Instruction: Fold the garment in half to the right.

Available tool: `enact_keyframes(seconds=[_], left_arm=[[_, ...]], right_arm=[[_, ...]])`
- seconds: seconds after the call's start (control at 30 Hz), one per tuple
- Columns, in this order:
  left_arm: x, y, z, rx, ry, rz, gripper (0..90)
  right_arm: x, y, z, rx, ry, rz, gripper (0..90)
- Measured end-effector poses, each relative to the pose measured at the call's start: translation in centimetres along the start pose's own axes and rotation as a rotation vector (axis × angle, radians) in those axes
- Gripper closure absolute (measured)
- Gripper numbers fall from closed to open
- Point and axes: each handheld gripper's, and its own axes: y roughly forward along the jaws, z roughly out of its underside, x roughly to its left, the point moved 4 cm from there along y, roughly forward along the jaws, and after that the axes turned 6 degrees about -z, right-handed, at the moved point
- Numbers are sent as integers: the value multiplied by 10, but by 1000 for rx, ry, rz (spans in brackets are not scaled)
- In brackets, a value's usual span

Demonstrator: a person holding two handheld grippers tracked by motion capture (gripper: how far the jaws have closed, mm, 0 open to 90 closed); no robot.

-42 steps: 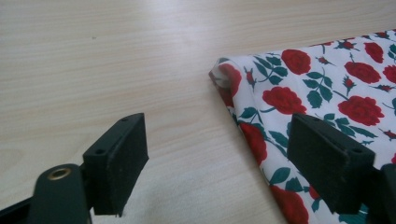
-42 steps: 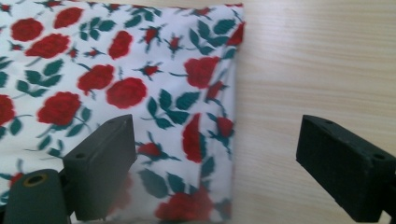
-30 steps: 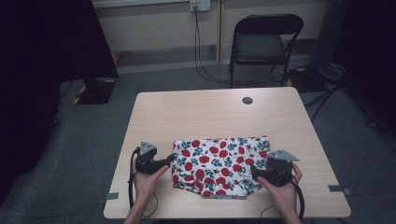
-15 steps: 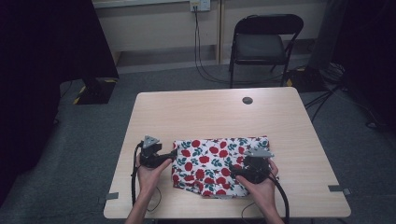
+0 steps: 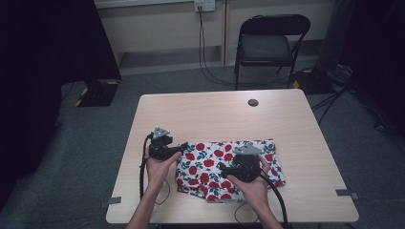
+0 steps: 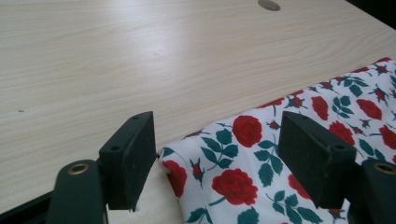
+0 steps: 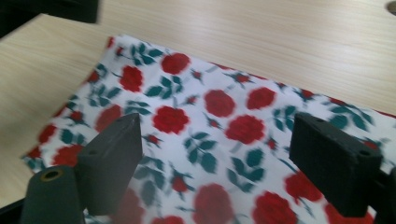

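Observation:
A white cloth with red roses and green leaves (image 5: 210, 164) lies folded on the front half of the light wood table (image 5: 215, 114). My left gripper (image 5: 180, 149) is at the cloth's left edge. In the left gripper view its jaws stand apart, and the cloth's corner (image 6: 233, 154) lies between and beneath them with no pad pressing it. These jaws have just been closing a little. My right gripper (image 5: 223, 168) hovers over the cloth's middle (image 7: 219, 107), pointing left. Its jaws (image 7: 215, 158) are wide and have just been closing slightly, with nothing clamped.
A round dark grommet (image 5: 253, 102) sits in the table's far side. A black folding chair (image 5: 267, 43) stands beyond the table, with cables on the floor around it. Grey tape marks (image 5: 345, 192) are stuck near the table's front corners.
My right gripper has moved left from the cloth's right edge to above its middle. My left gripper has shifted away from the person, toward the cloth's upper left corner. The cloth lies as before.

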Motion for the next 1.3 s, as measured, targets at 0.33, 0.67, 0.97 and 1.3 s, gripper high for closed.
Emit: enact_keyframes(seconds=[0.33,0.67,0.97,1.3], left_arm=[[7,15,10,46,17,27,281],[13,25,14,59,1,42,268],[23,27,17,71,-27,41,259],[27,27,17,69,-42,43,257]], right_arm=[[57,37,-3,15,-59,-122,200],[94,69,4,86,-127,-181,322],[115,91,19,145,-168,-219,410],[129,106,35,170,-213,-239,479]])
